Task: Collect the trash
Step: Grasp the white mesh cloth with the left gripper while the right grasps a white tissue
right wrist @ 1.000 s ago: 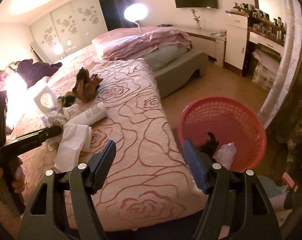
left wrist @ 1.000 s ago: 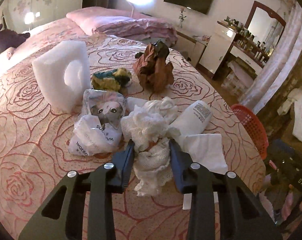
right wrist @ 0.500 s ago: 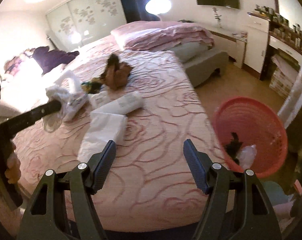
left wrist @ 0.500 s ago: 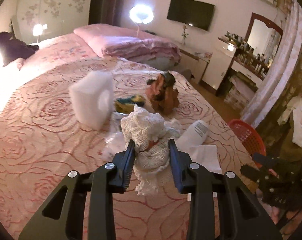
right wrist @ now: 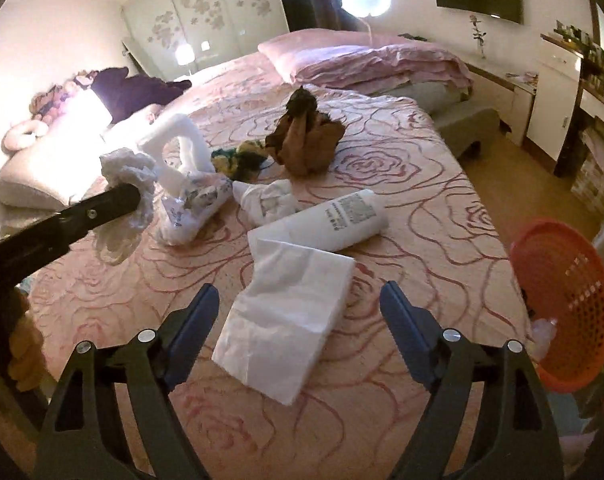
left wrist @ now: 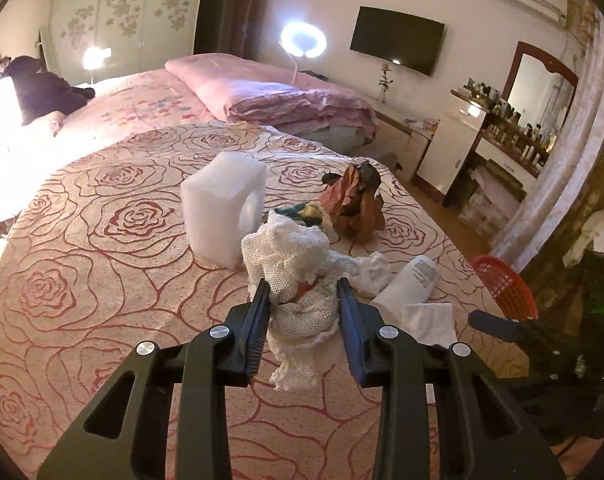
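The bed (right wrist: 401,184) carries all the loose trash, bunched toward its near right corner; this puts every piece close to the basket (right wrist: 561,312), which stands on the floor just beside the bed's right edge and below its surface, so a piece carried past that edge can likely be dropped straight in.

The foam block (left wrist: 222,208) stands upright at the back of the cluster; the brown paper (left wrist: 353,204) sits crumpled to its right; the bottle (right wrist: 341,216) lies on its side, touching the tissue (right wrist: 290,316) spread flat in front of it; a printed wrapper (right wrist: 190,208) lies nearer the foam.

The left tongs (left wrist: 302,300) are clenched on the mesh wad (left wrist: 298,276), which is lifted clear of the bed (its loose tail hangs free below the jaws); judged step: carry it right to the basket.

The right tongs (right wrist: 300,300) are released, their jaws having just been opening; the tissue lies below and between them, untouched; judged next step: descend and close on it.

Open room: the bed's near and left areas are bare cover, free for travel; the route to the basket crosses the bottle and tissue, and the right tongs occupy that side, so the two could meet; the dangling mesh may snag.
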{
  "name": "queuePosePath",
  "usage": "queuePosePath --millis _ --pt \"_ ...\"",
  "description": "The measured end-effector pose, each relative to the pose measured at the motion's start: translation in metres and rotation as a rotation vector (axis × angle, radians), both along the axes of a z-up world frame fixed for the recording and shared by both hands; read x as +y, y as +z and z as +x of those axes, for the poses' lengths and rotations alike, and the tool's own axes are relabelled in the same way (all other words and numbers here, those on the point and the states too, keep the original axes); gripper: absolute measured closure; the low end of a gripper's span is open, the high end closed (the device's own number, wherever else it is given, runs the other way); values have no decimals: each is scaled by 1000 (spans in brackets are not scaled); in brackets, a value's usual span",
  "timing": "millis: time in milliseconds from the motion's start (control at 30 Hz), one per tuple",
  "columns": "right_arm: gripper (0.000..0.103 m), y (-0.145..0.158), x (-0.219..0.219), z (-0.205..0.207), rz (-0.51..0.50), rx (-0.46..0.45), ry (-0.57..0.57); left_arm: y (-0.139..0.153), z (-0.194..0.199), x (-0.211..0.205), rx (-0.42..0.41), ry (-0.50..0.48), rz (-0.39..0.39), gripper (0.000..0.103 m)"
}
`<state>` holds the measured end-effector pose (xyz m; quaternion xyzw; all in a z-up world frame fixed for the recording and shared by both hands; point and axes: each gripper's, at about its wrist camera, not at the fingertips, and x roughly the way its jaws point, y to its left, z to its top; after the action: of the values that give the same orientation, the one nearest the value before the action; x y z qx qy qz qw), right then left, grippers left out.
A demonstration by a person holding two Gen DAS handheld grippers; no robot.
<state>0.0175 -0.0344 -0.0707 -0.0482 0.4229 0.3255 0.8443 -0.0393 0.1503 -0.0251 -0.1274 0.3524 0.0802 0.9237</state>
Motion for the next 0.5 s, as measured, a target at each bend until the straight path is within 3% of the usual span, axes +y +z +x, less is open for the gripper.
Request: queuePosePath --millis 167,233,400,500 --pt "23 -10 14 3 -40 -4 -3 -3 0 3 4 2 -7 71" --pt "28 -13 17 3 -52 -8 -7 -4 0 4 5 5 -10 71" --pt "51 -16 16 3 -73 -9 0 -6 1 6 9 8 -13 71" --pt "60 -16 11 5 -66 -7 -2 -8 1 4 12 6 -12 71"
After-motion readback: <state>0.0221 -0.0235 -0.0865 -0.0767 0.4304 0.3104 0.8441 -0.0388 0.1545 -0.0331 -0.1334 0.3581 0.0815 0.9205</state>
